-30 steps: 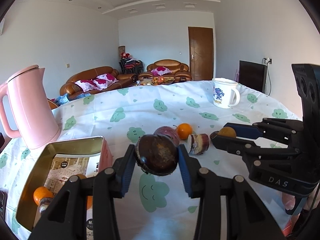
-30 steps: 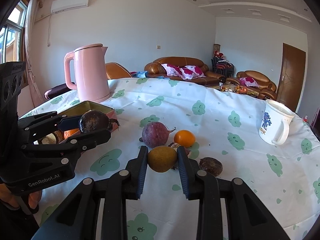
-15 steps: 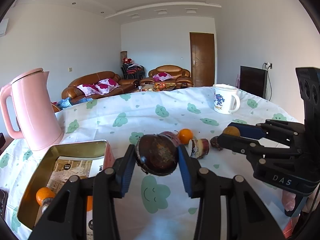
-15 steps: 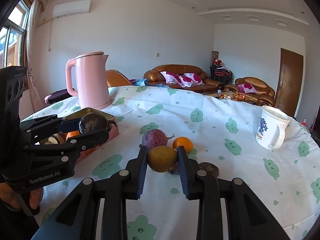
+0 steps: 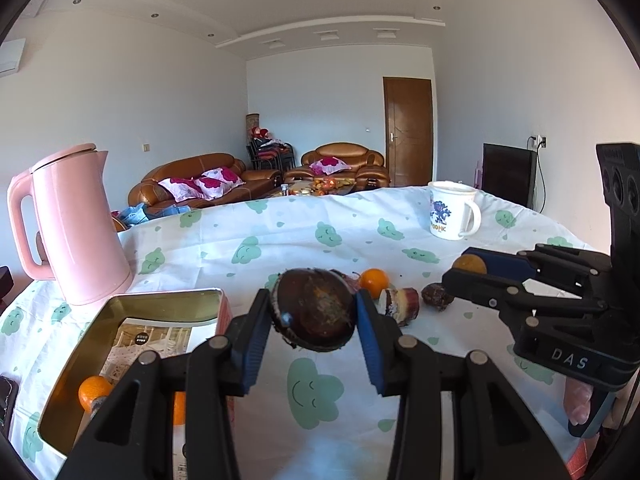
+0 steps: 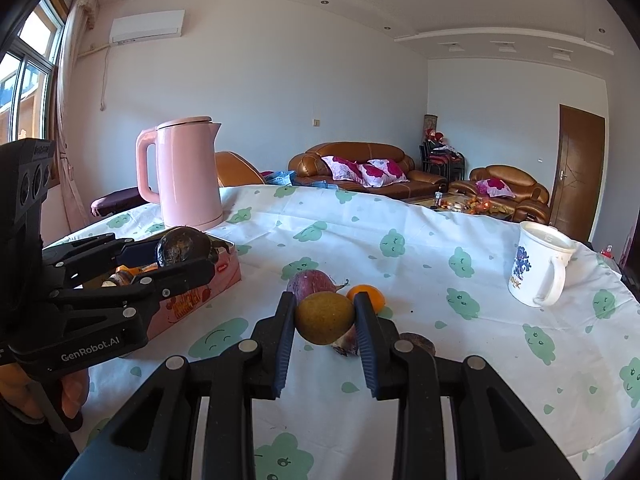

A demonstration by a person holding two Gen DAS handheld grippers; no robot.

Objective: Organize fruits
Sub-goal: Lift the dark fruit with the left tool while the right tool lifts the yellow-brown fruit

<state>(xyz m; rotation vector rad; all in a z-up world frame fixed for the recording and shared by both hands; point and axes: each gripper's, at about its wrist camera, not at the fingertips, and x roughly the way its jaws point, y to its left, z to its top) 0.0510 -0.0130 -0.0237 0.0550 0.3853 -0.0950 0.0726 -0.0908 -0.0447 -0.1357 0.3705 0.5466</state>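
Note:
My left gripper [image 5: 314, 312] is shut on a dark brown passion fruit [image 5: 314, 314], held above the table just right of the gold tin box [image 5: 160, 300]. It also shows in the right wrist view [image 6: 182, 246]. My right gripper [image 6: 325, 318] is shut on a yellow-brown round fruit [image 6: 325, 318], raised over the table; it shows in the left wrist view [image 5: 470, 265]. On the cloth lie an orange [image 5: 374, 282], a purple fruit [image 6: 310, 284], a cut purple piece [image 5: 400, 306] and a small dark fruit [image 5: 438, 297]. The tin holds an orange [image 5: 94, 388] and other fruit.
A pink kettle [image 5: 76, 224] stands behind the tin at the left. A white mug [image 5: 452, 210] stands at the far right of the table. The table carries a white cloth with green cloud prints [image 5: 316, 392]. Sofas and a door are beyond.
Both grippers have risen and tilted upward with their fruits still held. The fruits on the cloth have not moved.

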